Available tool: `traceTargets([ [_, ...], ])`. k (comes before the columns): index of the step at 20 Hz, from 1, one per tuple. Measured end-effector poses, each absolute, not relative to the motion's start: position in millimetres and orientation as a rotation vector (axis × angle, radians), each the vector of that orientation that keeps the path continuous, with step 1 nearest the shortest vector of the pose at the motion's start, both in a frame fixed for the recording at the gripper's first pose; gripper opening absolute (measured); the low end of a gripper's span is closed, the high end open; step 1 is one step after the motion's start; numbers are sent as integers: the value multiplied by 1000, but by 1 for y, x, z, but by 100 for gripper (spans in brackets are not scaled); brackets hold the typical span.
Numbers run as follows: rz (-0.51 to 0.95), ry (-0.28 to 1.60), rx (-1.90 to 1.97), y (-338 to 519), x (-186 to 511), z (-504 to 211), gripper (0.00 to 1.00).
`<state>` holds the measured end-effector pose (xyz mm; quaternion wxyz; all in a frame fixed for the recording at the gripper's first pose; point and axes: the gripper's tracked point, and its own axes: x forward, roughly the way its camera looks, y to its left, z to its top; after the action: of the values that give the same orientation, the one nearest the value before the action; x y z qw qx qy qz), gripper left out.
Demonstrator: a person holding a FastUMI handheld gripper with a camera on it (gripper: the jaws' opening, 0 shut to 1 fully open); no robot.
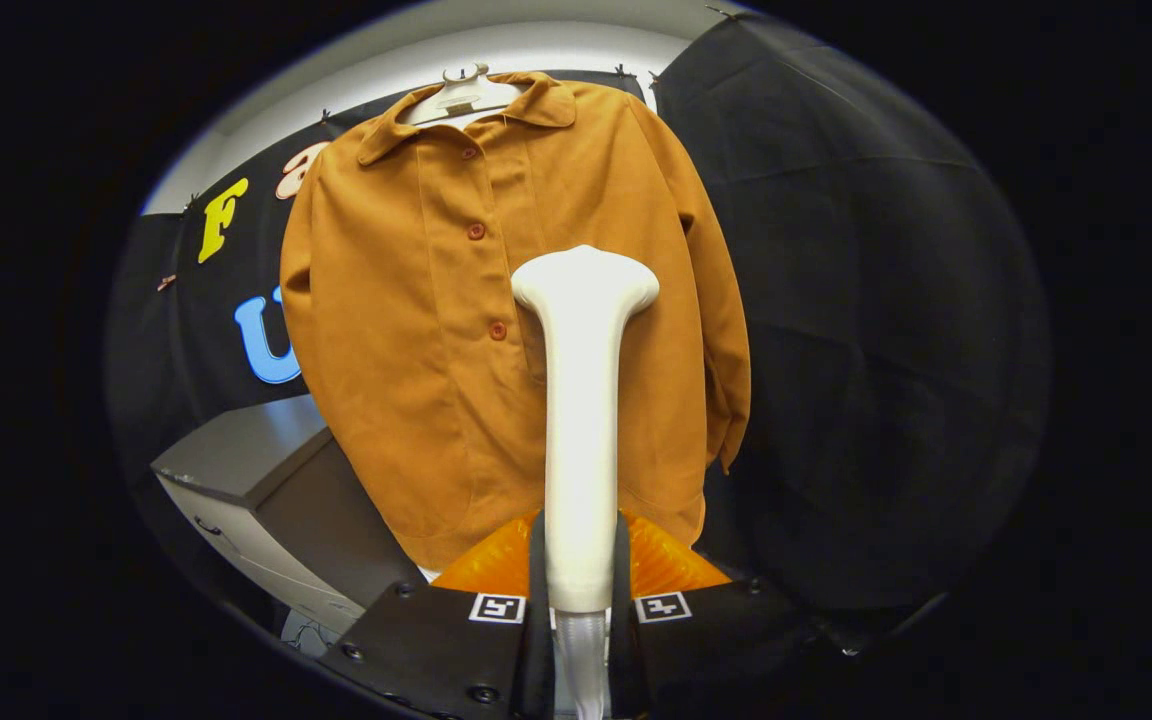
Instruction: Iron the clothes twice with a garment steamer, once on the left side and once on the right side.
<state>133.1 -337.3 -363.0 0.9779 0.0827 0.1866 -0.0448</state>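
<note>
Steamer (582, 400) clamped upright between gripper (581, 570) fingers, head at frame center over the hanging orange shirt (416, 330).

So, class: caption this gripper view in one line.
Gripper shut on white steamer, head raised before the orange shirt on its hanger.

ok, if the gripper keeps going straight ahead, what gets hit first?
Probably the shirt. The gripper is shut on the steamer, whose head sits over the shirt front beside the buttons; whether it already touches is unclear.
</note>
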Motion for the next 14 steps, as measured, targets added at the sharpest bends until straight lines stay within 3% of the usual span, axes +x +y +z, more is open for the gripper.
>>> traceTargets([
  [14,-172,606,177,-332,77,-440,25],
])
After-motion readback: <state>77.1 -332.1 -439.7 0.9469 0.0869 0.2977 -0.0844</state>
